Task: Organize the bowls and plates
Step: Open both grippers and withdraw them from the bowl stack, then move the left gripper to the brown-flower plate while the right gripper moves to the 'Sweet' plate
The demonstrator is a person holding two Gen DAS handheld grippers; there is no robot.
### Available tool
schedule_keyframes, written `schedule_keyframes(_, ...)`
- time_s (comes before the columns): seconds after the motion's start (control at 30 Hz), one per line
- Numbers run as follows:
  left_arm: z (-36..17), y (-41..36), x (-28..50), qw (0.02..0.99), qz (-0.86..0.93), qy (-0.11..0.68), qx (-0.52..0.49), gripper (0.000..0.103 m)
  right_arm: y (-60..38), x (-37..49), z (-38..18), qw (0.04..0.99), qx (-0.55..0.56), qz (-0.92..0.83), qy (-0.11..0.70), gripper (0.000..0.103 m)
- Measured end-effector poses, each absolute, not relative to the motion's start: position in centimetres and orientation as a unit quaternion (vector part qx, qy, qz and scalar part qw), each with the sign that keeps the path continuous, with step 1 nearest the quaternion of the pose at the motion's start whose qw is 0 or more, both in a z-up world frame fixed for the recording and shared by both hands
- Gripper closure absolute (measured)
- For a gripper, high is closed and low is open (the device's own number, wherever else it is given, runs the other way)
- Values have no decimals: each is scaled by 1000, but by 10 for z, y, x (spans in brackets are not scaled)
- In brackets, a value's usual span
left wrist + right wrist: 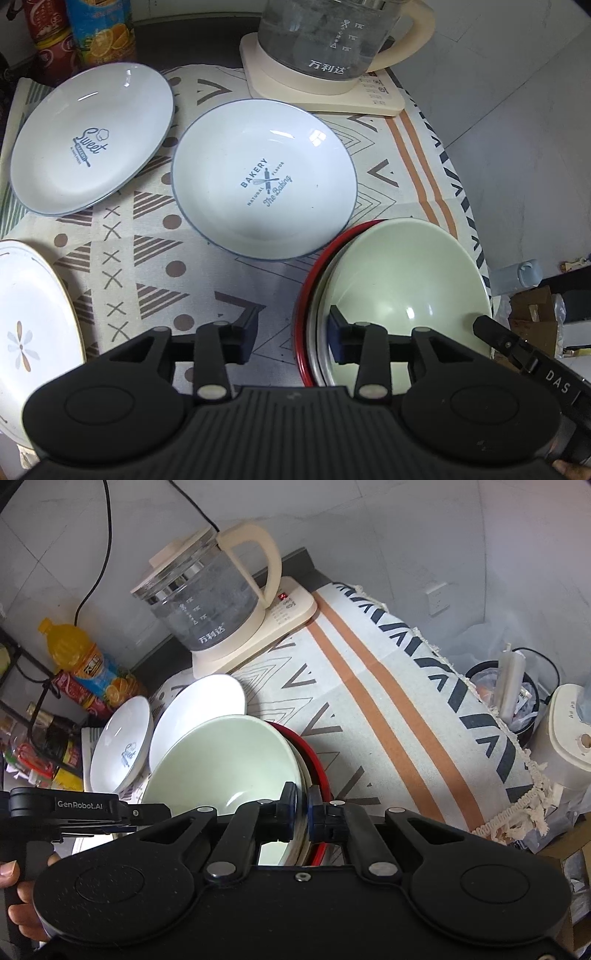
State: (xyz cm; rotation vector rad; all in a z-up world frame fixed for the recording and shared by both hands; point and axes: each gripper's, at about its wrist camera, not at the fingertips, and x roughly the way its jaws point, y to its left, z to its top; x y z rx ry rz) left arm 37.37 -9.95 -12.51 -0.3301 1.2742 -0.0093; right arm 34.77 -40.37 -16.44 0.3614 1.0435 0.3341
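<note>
Green bowl [402, 291] sits in the red-rimmed stack at our right side of the table; our right gripper [303, 808] pinches its near rim, our left gripper [293, 332] stands spread, straddling the stack's left edge without pinching

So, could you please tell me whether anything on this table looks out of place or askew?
Only slightly: the pale green bowl sits off-centre in the stack, so the red-rimmed dish beneath shows on one side only. The right gripper is clamped on that stack's rim; the left gripper is open. Nothing looks spilled or broken.
</note>
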Motion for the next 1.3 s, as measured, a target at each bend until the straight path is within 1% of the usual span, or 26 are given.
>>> schedule_keyframes(0.07, -124, -98, 372, 791, 3, 591, -158, 60, -404, 349, -159, 839, 162, 163, 492, 94)
schedule_keyframes(0.1, -122, -97, 370, 791, 6, 590, -160, 58, -404, 350, -156, 841, 157, 169, 489, 90)
schedule_keyframes(0.13, -121, -96, 369, 792, 10, 589, -164, 56, -404, 352, -152, 843, 151, 174, 486, 78)
schedule_keyframes(0.17, -119, -94, 367, 791, 15, 588, -170, 53, -403, 354, -147, 845, 146, 177, 483, 68)
schedule_keyframes(0.2, -117, -92, 366, 791, 20, 585, -178, 49, -402, 356, -143, 847, 143, 180, 479, 52)
schedule_keyframes(0.23, -116, -89, 364, 791, 26, 583, -184, 47, -400, 357, -140, 851, 137, 185, 472, 46)
schedule_keyframes(0.3, -113, -86, 359, 792, 37, 579, -190, 38, -392, 361, -135, 857, 116, 199, 461, 42)
schedule_keyframes(0.4, -111, -81, 354, 792, 48, 575, -200, 31, -380, 367, -135, 854, 100, 221, 461, 34)
schedule_keyframes(0.53, -107, -73, 346, 790, 79, 567, -221, 30, -363, 370, -133, 849, 78, 250, 458, 23)
schedule_keyframes(0.7, -101, -66, 333, 790, 108, 560, -225, 29, -338, 369, -128, 839, 49, 298, 452, 15)
schedule_keyframes(0.9, -103, -49, 316, 778, 151, 559, -244, 29, -308, 367, -127, 816, 35, 355, 454, 13)
schedule_keyframes(1.0, -104, -39, 306, 772, 174, 558, -251, 28, -295, 366, -123, 807, 31, 382, 449, 7)
schedule_keyframes(1.2, -104, -20, 288, 761, 212, 552, -266, 28, -267, 365, -121, 792, 6, 415, 448, 6)
schedule_keyframes(1.3, -105, -12, 280, 753, 229, 555, -268, 28, -254, 362, -119, 786, -11, 433, 442, 3)
